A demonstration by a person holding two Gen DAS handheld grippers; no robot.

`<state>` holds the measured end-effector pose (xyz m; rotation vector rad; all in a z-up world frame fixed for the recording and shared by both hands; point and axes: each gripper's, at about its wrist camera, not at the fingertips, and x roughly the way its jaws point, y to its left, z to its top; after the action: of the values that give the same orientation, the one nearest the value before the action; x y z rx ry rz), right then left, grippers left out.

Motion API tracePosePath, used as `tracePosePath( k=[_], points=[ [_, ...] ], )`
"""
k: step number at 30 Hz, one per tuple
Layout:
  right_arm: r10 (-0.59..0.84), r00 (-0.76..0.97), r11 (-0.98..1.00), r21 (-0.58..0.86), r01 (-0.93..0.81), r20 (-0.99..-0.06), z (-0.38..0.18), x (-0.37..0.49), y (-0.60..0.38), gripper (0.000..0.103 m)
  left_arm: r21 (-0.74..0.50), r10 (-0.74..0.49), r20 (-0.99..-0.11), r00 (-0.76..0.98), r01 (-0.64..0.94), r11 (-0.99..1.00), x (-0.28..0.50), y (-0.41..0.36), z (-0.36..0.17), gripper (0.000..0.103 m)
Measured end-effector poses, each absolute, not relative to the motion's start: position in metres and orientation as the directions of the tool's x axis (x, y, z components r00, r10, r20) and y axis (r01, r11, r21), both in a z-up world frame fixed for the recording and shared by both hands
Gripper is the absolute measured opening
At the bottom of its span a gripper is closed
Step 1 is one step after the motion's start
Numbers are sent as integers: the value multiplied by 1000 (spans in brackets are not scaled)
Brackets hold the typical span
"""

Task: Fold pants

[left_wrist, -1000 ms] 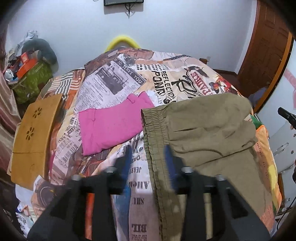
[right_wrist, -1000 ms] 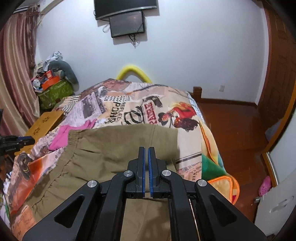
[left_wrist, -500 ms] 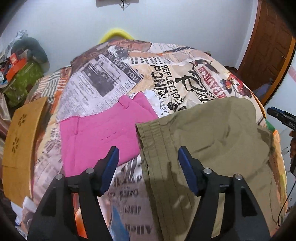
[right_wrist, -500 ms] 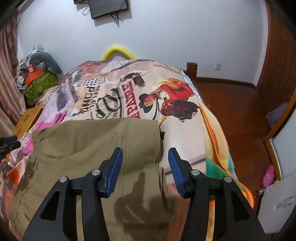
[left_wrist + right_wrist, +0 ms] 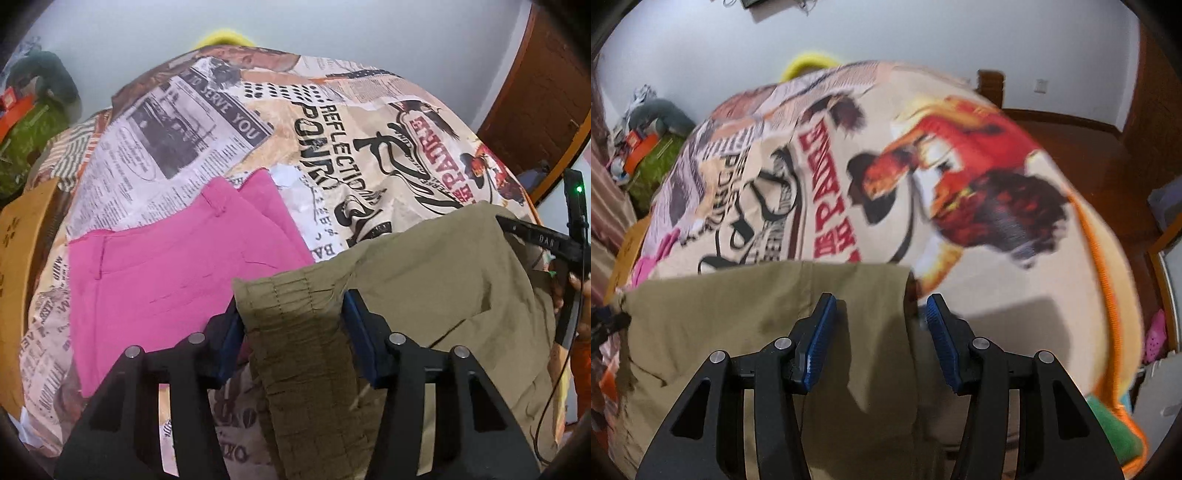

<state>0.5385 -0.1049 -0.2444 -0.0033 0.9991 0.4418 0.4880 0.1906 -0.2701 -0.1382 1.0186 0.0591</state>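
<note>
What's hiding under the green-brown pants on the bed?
The olive-khaki pants lie on the newspaper-print bedspread, which shows all around them. Their waistband corner overlaps the pink folded garment. Whatever else is beneath stays covered.

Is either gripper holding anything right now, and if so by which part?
Nothing is held. The left gripper has open jaws straddling the elastic waistband corner of the olive-green pants; the right gripper is open over their far edge.

A home bedroom: a bed (image 5: 1015, 295) under a printed newspaper-collage bedspread (image 5: 332, 122), a wooden door (image 5: 535, 110), a wooden floor (image 5: 1089, 155), clutter piled in the corner (image 5: 646, 147), and pink slippers (image 5: 1154, 336) beside the bed.
</note>
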Motion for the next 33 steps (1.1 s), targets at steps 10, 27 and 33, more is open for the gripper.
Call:
tracePosePath(
  k=[10,27,33],
  points=[
    [345,594,919,133,-371,-727,-220,502,-102,6,38,104,-787,608,-121,992,469,175,-240,42],
    [445,751,886,115,-450,-489,-89,379,-138,5,15,67,-695,716,-79,997,384,155,-152,7],
    [468,751,873,112,-474,-467,-82,338,-142,5,41,66,-689,722,-53,998,348,142,-148,6]
  ],
)
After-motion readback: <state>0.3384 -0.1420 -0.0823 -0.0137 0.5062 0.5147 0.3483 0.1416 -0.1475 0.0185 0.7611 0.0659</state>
